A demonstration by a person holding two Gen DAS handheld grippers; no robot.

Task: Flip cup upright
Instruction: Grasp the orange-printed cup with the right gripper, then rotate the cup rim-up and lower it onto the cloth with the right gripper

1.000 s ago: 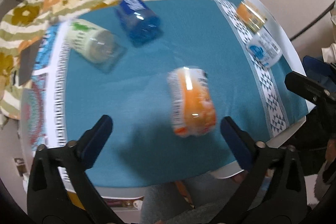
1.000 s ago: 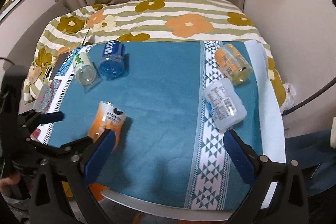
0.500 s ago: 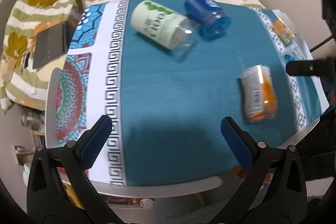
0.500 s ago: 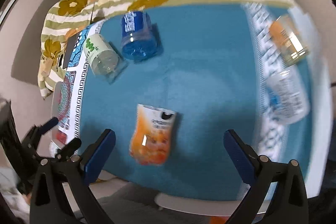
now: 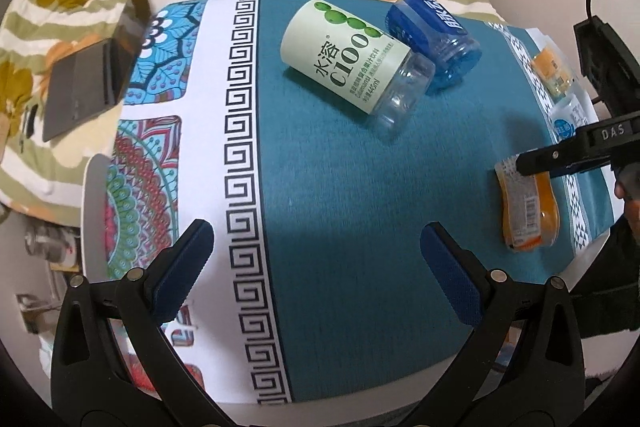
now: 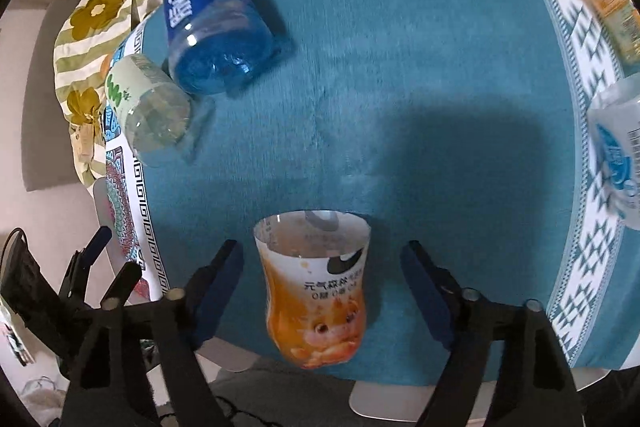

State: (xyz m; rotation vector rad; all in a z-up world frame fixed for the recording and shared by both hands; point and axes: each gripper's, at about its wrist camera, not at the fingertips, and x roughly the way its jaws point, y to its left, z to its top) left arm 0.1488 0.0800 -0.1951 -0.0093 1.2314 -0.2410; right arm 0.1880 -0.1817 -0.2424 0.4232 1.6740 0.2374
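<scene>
An orange cup (image 6: 316, 291) cut from a bottle lies on its side on the teal cloth, open end facing away. My right gripper (image 6: 322, 279) is open, with one finger on each side of the cup and not touching it. In the left wrist view the same cup (image 5: 526, 205) lies at the right, with a right finger (image 5: 560, 157) above it. My left gripper (image 5: 316, 263) is open and empty over bare cloth near the table's front left.
A green-labelled cup (image 5: 352, 61) and a blue cup (image 5: 436, 41) lie on their sides at the back. Two more cups (image 6: 618, 131) lie at the right edge. A laptop (image 5: 96, 67) sits on the flowered bedding to the left.
My right gripper has come down and forward so that the orange cup now lies between its fingers. My left gripper has swung away to the left.
</scene>
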